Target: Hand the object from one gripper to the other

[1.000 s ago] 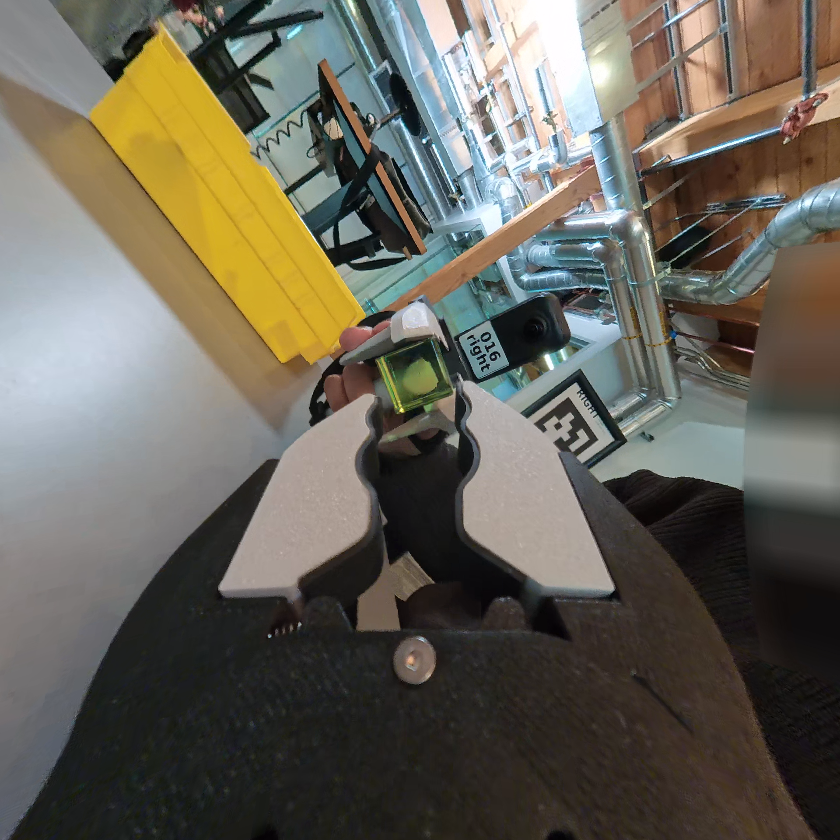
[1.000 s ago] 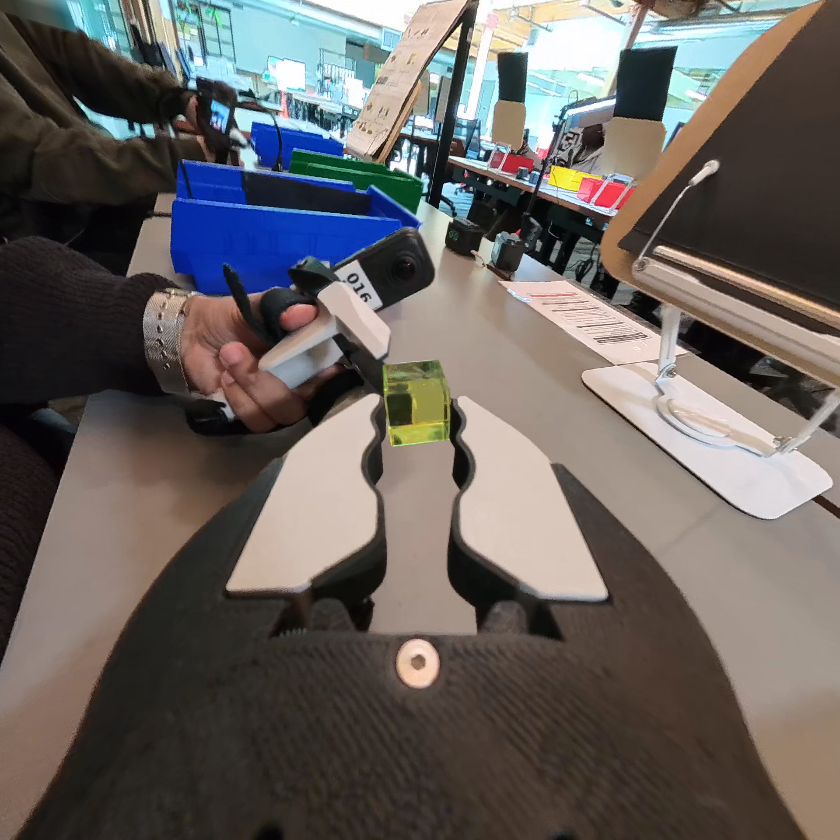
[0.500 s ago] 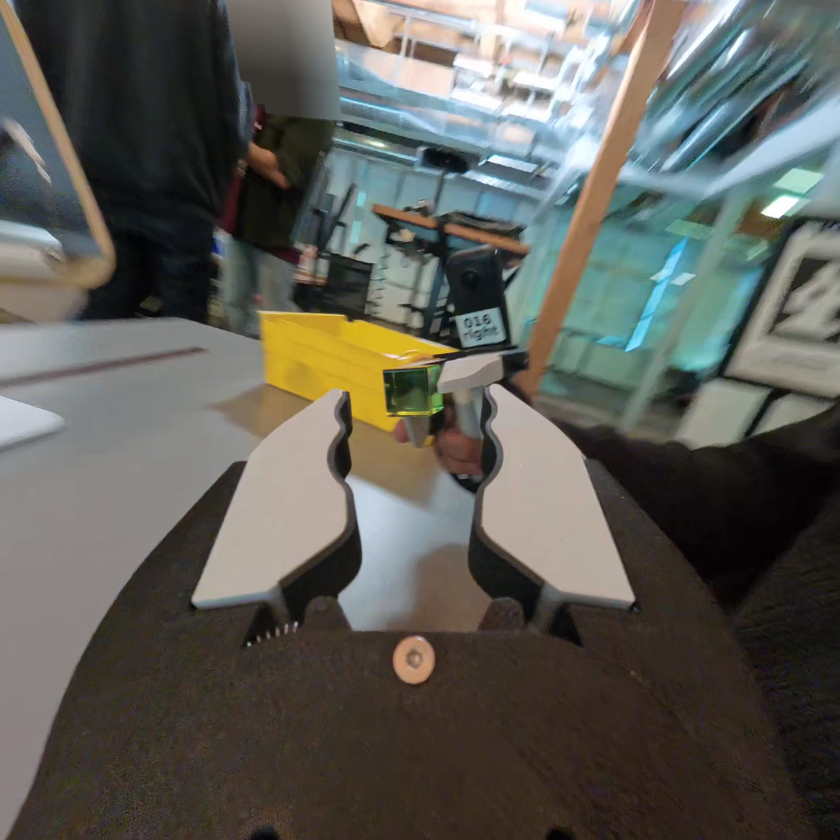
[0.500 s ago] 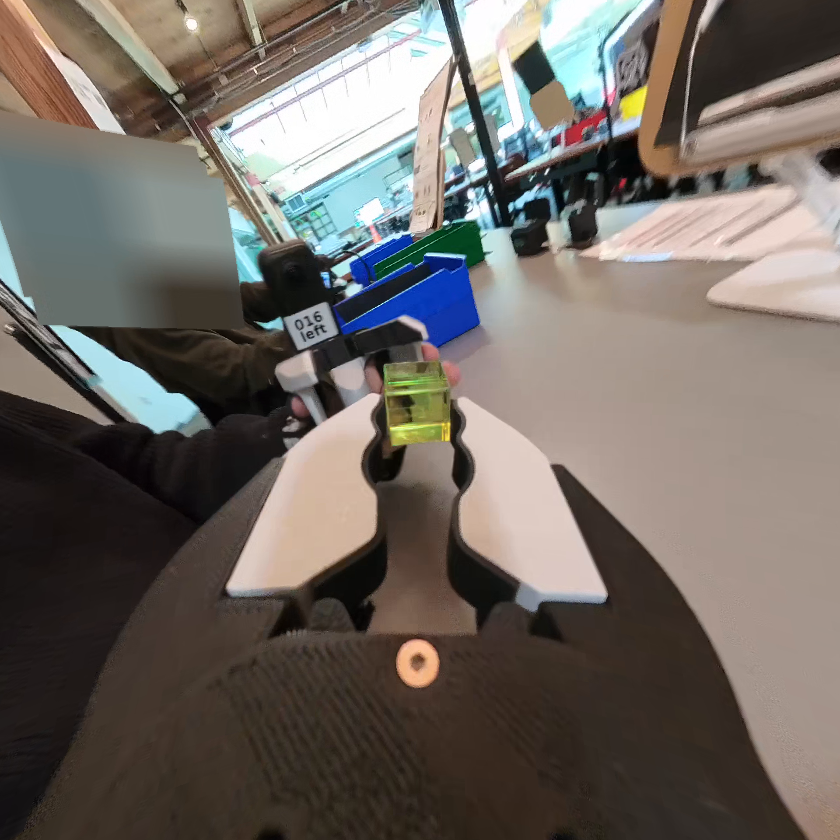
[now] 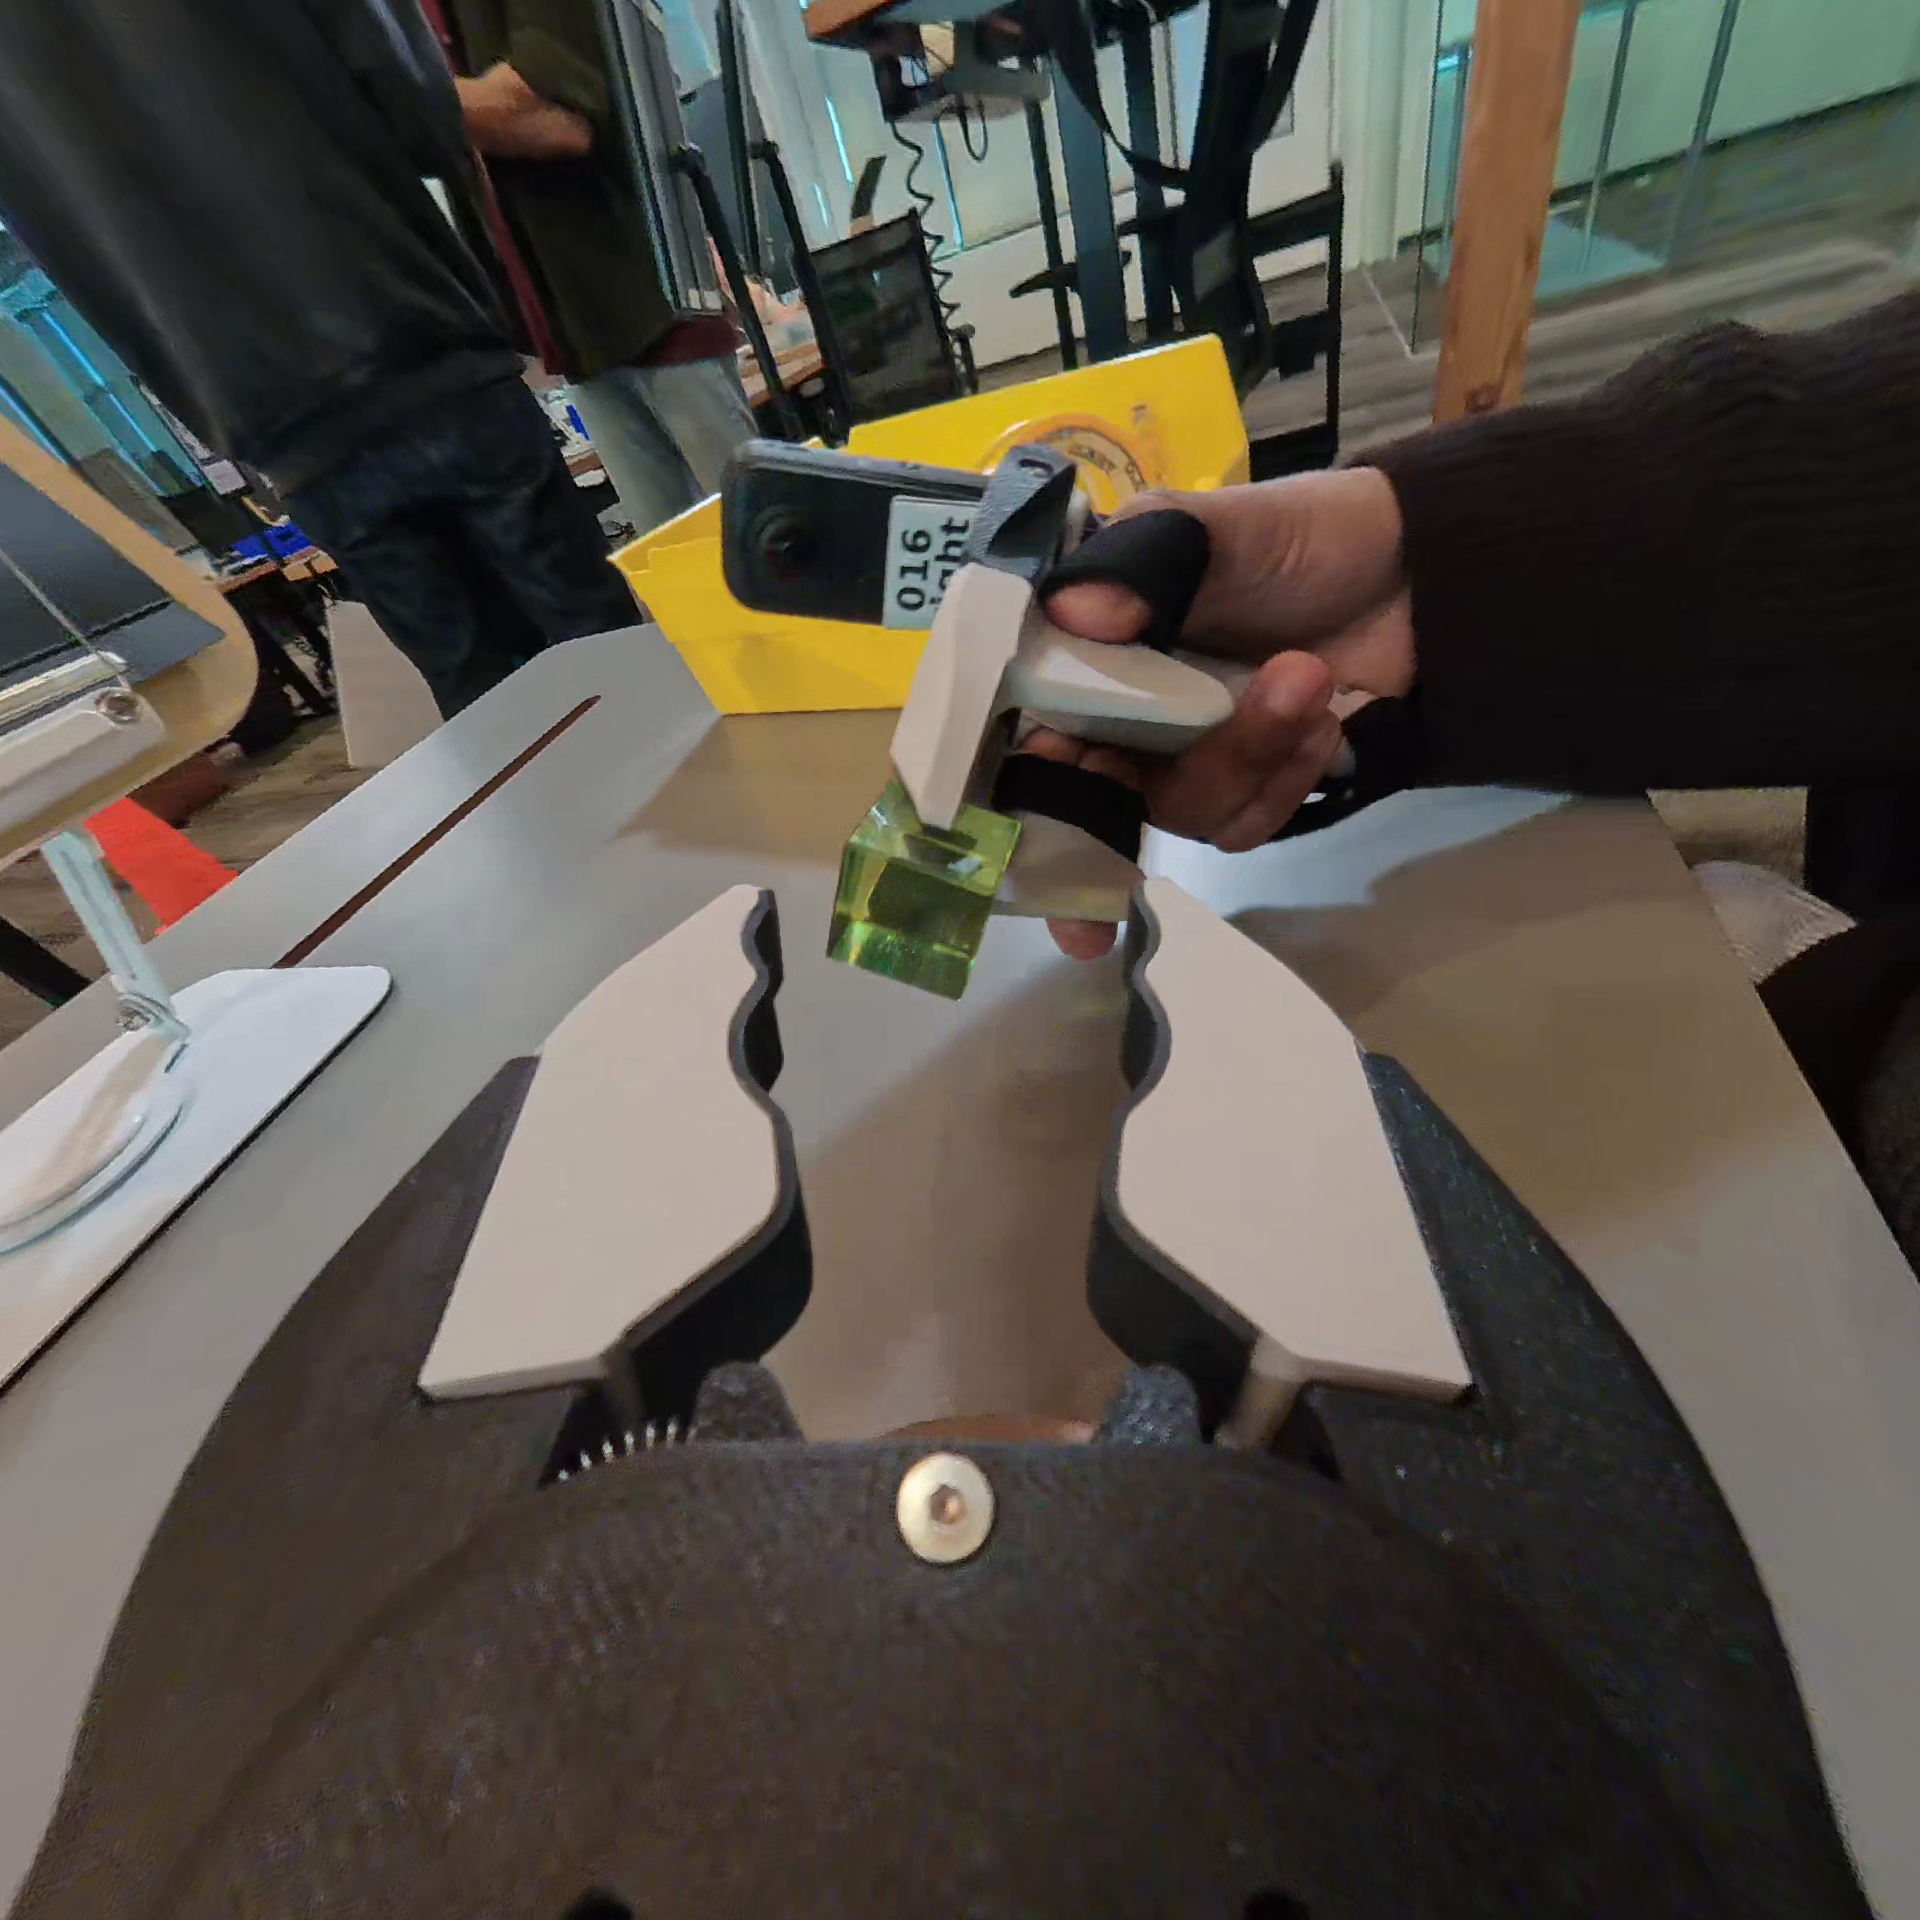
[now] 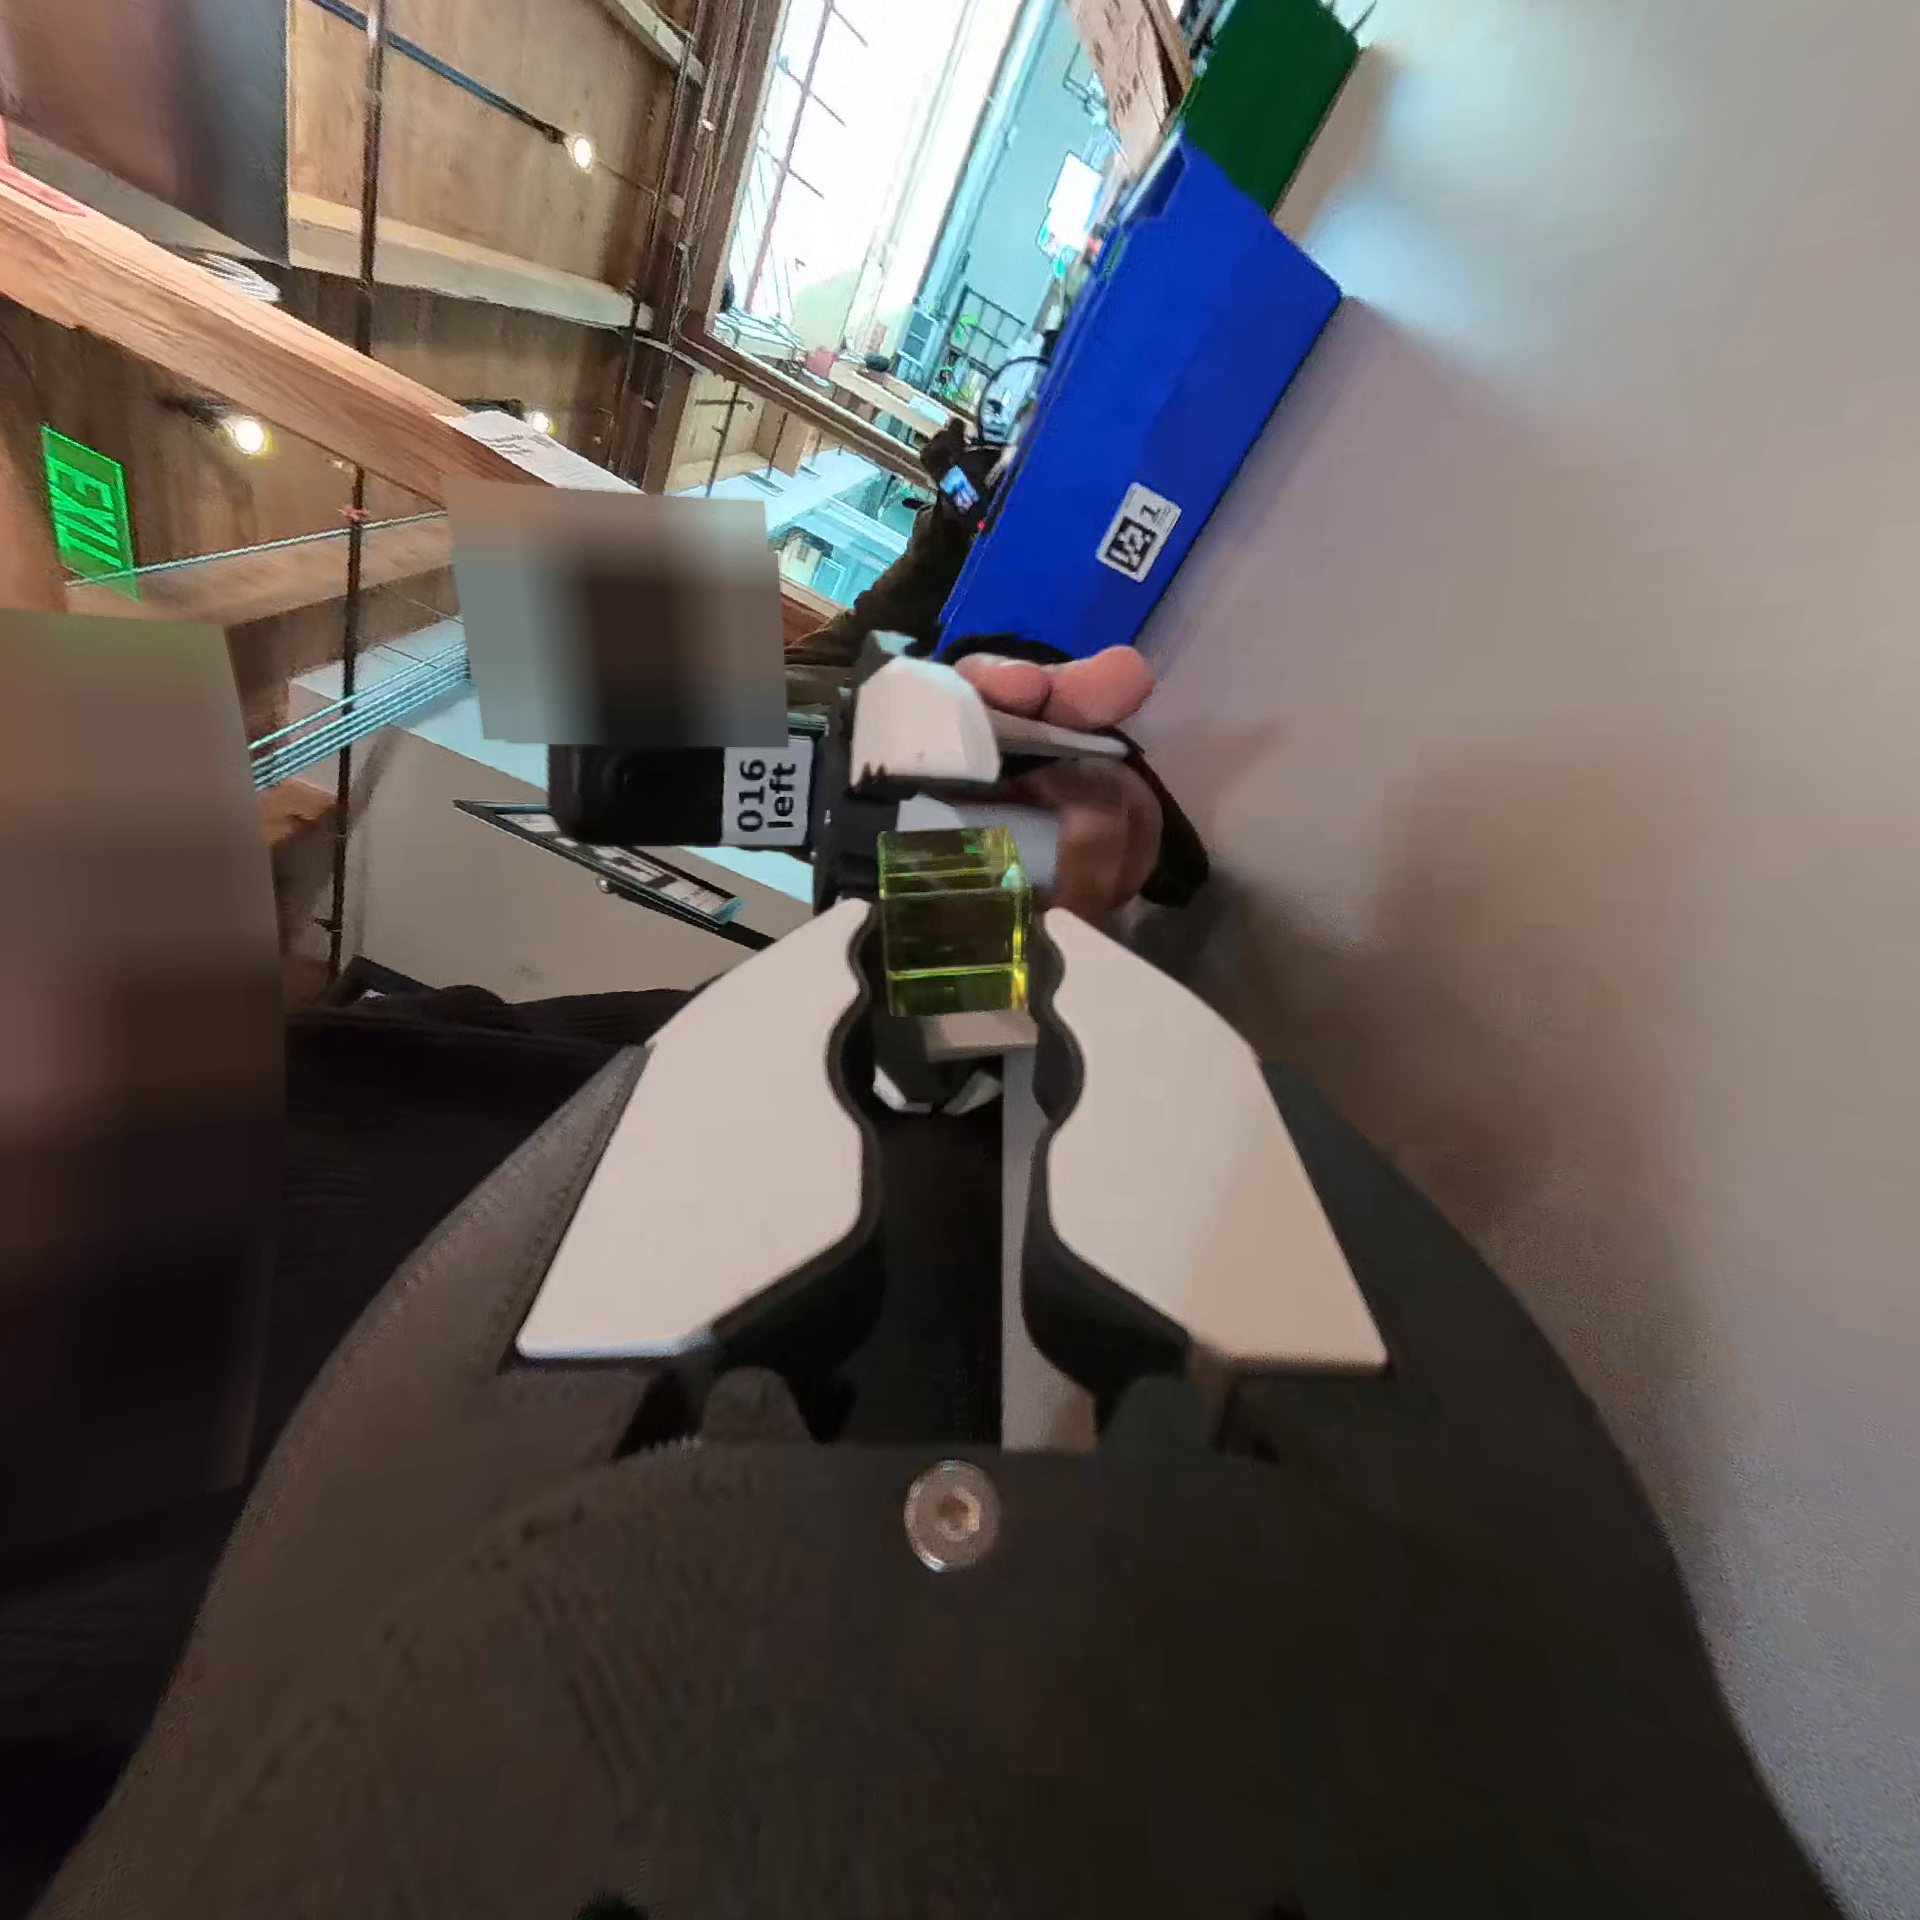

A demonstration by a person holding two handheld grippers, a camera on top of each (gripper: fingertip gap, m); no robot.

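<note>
Green translucent cube [image 6: 954, 925] stays clamped in the right gripper [image 6: 951, 940]; the left gripper [image 5: 951, 961], now spread wider, holds nothing, just before the cube.

Both wrist cameras face each other closely above the grey table [image 5: 499, 883], the right view rolled sideways, sharing the green cube [image 5: 920, 894].
</note>
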